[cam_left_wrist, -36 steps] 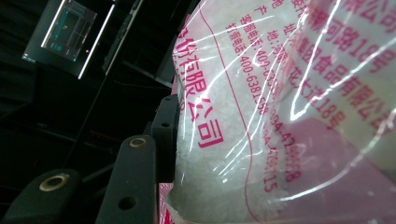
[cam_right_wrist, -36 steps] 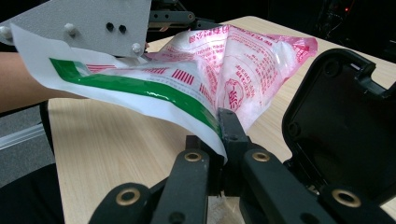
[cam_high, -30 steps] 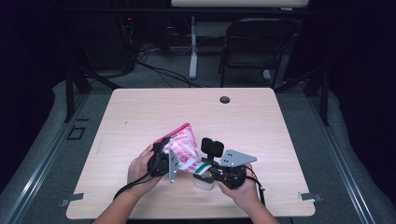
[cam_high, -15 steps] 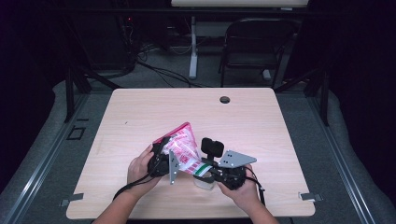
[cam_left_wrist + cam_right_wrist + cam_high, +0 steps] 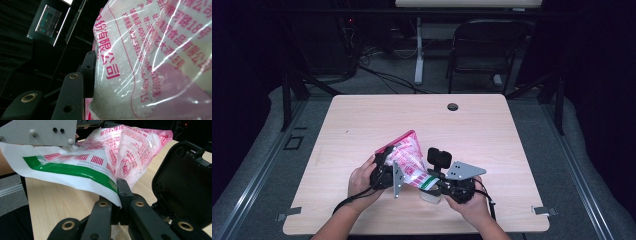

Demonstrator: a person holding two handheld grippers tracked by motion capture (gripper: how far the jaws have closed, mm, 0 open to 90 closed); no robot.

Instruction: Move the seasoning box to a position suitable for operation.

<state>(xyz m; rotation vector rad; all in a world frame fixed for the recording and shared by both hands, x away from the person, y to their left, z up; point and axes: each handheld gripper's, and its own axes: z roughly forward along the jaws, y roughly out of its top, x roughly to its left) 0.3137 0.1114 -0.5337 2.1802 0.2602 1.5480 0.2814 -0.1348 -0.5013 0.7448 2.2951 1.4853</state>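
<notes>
A clear plastic bag (image 5: pixel 408 161) with pink print and white grains inside hangs tilted above the table's near middle, stretched between both grippers. My left gripper (image 5: pixel 393 169) is shut on the bag's fat body; one black finger (image 5: pixel 88 68) presses its side and the other finger is hidden behind the bag (image 5: pixel 155 57). My right gripper (image 5: pixel 118 195) is shut on the bag's flat white and green edge (image 5: pixel 75 173), at the lower right end of the bag in the high view, where the right gripper (image 5: pixel 433 183) points left.
A small white container (image 5: pixel 431 196) stands on the table (image 5: pixel 362 125) right under the bag's lower end. A round cable hole (image 5: pixel 452 106) sits near the far edge. A dark chair (image 5: pixel 484 50) stands beyond the table.
</notes>
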